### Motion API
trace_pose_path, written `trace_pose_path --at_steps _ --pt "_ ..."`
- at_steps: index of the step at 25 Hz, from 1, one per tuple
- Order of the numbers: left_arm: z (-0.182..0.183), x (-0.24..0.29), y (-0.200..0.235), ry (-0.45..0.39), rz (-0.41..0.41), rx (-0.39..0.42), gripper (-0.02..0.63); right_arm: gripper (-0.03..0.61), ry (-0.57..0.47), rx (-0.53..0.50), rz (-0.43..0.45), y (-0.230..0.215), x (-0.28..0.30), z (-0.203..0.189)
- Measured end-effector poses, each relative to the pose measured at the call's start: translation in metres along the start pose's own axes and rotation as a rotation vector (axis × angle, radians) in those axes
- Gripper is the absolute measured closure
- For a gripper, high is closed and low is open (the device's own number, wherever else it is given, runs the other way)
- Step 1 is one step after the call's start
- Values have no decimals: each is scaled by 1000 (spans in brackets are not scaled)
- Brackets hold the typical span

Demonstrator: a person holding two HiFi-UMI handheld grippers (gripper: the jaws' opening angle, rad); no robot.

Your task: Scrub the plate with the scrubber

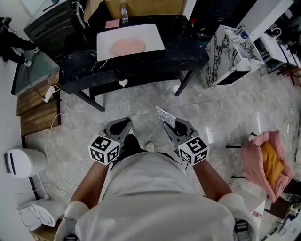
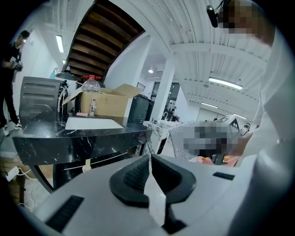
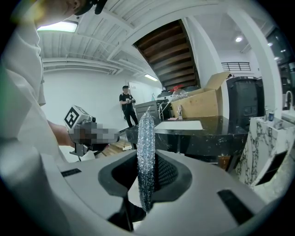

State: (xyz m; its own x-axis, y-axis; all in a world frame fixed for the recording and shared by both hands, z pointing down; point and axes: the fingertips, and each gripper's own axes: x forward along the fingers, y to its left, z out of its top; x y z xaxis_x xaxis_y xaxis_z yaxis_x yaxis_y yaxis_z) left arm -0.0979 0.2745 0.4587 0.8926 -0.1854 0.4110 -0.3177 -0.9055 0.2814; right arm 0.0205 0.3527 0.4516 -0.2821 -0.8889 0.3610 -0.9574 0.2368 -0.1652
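Right hand-held gripper point(image 3: 148, 162) clamps scrubber point(image 3: 146, 131) upright; plate point(image 1: 128, 46) well ahead.

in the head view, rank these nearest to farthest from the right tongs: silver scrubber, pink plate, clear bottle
1. Silver mesh scrubber, clamped in the right tongs.
2. Round pink plate, on the white rectangular tray, up and left.
3. Clear plastic bottle, at the black marble table's far edge.

plate point(image 1: 128, 46) in basin point(image 1: 104, 40) | basin on table point(image 1: 188, 47) | bottle point(image 1: 123, 14) behind basin | scrubber point(image 1: 165, 116) before table, apart
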Motion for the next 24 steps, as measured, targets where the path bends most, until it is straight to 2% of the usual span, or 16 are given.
trace_pose_path --at_steps 13,24 --pt "6 11 -4 30 -31 29 598 502 -9 28 -28 -4 -2 -6" --pt "34 0 17 19 -101 102 598 502 -14 17 -83 4 20 20"
